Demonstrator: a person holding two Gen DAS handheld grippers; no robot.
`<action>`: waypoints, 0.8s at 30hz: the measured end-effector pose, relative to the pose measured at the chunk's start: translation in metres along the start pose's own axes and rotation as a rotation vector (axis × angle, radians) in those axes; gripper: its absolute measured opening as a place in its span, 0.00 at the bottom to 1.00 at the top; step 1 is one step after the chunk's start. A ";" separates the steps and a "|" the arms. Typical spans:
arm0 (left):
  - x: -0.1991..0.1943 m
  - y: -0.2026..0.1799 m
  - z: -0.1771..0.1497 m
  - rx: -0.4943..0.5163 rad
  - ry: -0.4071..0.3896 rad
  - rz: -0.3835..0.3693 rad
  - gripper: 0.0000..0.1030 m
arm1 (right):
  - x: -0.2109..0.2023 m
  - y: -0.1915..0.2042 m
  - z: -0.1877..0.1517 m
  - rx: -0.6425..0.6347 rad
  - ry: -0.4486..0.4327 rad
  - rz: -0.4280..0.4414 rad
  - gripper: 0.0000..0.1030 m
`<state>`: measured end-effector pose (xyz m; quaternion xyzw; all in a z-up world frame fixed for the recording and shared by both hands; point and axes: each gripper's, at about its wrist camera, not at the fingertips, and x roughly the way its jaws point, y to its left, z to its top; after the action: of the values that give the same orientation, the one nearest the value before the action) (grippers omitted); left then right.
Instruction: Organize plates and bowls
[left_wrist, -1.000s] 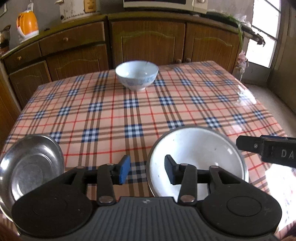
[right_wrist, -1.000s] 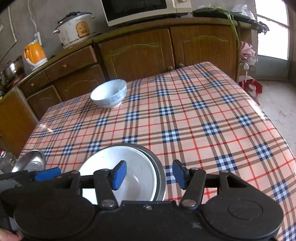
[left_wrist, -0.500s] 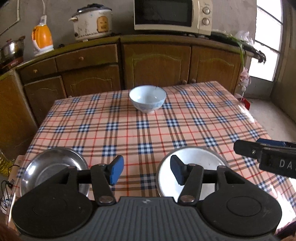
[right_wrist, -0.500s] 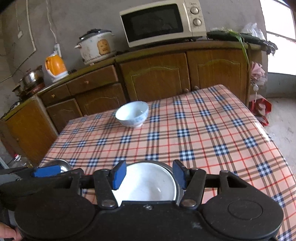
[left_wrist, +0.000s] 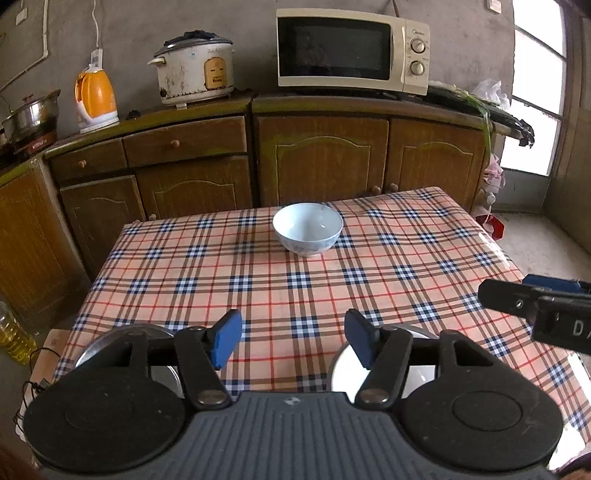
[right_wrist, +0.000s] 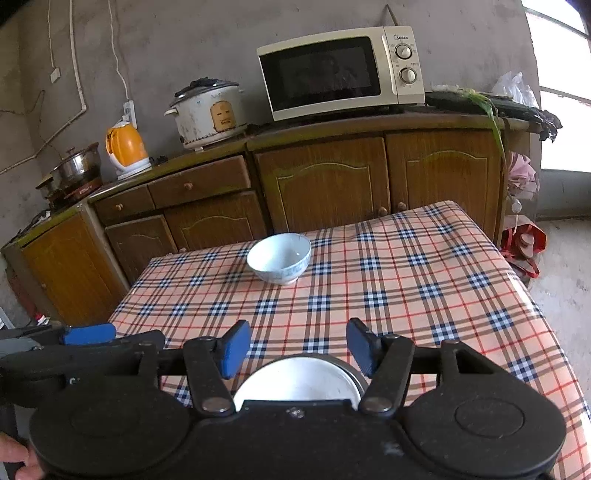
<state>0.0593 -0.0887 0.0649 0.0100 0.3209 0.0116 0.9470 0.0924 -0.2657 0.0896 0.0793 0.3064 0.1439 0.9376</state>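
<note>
Kitchen table (left_wrist: 295, 295), plaid cloth. Left gripper (left_wrist: 291, 341) above near edge, jaws opening, nothing between them. Right gripper (right_wrist: 299, 347) likewise raised, jaws opening, empty. White plate (right_wrist: 295, 380) on near edge, below right gripper; steel plate (left_wrist: 162, 373) near left corner. Blue-white bowl (left_wrist: 307, 229) alone at far centre, well apart from plates.

White bowl (left_wrist: 307, 229) upright far; white plate (right_wrist: 297, 382) and steel plate (left_wrist: 164, 371) near edge.
</note>
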 end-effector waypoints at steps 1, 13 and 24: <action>0.001 0.000 0.001 0.001 -0.001 0.000 0.61 | 0.001 0.000 0.003 -0.003 -0.001 -0.002 0.69; 0.027 0.010 0.019 -0.003 0.011 -0.009 0.62 | 0.040 0.006 0.024 -0.034 0.030 -0.013 0.69; 0.067 0.014 0.040 -0.002 0.035 -0.013 0.62 | 0.090 0.004 0.054 -0.058 0.053 -0.017 0.69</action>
<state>0.1366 -0.0729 0.0558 0.0069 0.3373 0.0059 0.9413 0.1926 -0.2366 0.0839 0.0458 0.3273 0.1466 0.9323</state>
